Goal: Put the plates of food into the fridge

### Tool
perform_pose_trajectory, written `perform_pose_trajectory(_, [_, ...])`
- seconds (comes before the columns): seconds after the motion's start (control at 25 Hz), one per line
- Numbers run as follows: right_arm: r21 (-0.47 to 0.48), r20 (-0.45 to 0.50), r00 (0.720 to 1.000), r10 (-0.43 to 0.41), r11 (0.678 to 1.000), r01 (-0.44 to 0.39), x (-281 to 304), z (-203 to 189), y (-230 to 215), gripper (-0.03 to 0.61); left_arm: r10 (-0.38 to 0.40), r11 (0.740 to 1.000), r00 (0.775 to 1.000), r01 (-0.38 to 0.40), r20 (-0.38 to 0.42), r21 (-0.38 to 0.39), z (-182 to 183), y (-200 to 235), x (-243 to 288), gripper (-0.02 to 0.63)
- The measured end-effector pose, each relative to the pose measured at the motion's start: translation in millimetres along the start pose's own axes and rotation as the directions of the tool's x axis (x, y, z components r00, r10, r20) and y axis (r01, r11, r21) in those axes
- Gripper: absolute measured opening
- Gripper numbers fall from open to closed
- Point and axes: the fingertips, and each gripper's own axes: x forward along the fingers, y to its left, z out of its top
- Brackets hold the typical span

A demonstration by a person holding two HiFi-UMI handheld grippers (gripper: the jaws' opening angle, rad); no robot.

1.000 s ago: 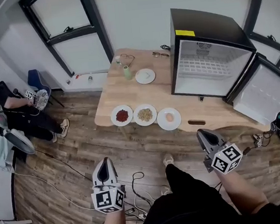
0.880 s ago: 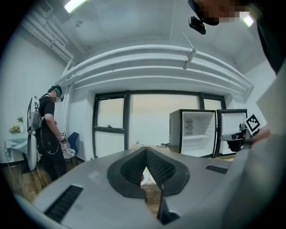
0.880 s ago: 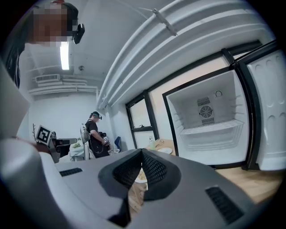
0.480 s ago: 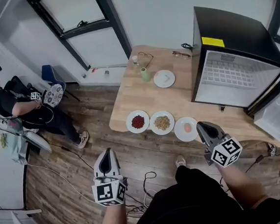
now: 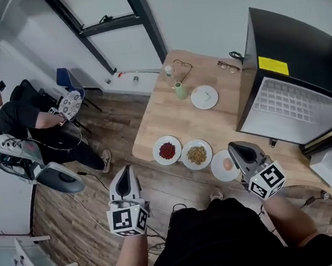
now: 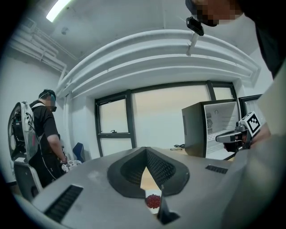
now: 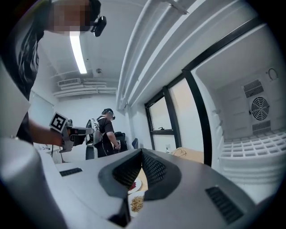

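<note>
Plates (image 5: 197,154): four on table (image 5: 167,115); fridge (image 5: 300,70): one; left gripper (image 5: 126,171), right gripper (image 5: 233,147): jaws pressed together

Wooden table (image 5: 173,118) — plates (image 5: 167,150), cup (image 5: 179,90), fridge (image 5: 289,47).

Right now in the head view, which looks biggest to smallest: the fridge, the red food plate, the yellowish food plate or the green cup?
1. Fridge.
2. Red food plate and yellowish food plate: they look alike, no ranking.
3. Green cup.
</note>
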Motion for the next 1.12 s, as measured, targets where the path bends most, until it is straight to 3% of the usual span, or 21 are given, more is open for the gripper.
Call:
perform_pose_trajectory(0.36, [0.076,-0.030,0.997,-0.073,0.994,0.075,8,-24,-38,0.021,-0.064,0.998,0.996,0.064,-0.055,-0.006,-13,-15,49,0.003])
perform_pose_trajectory(0.6, [0.103,-0.017,0.979,-0.205,0.973,0.205,-5,-21,-63,0.021,-0.202,0.979,0.978,0.202,-0.058,0.006,-15,-37,101,0.005])
perform_pose_trajectory(0.84, [0.091,-0.012,0.947,-0.321,0.943,0.321,-14,-18,-64,0.021,-0.383,0.923,0.924,0.384,-0.023,0.040,1,-56,155,0.003])
perform_pose_trajectory(1.0, [0.133,-0.014,0.891,-0.453,0.883,0.451,-24,-18,-69,0.021,-0.475,0.880,0.880,0.475,-0.008,0.021,3,-65,182,0.003])
perform_pose_trajectory(1.12, [0.143,-0.007,0.861,-0.509,0.851,0.505,-33,-20,-64,0.021,-0.555,0.831,0.831,0.554,0.020,0.036,7,-84,196,0.003])
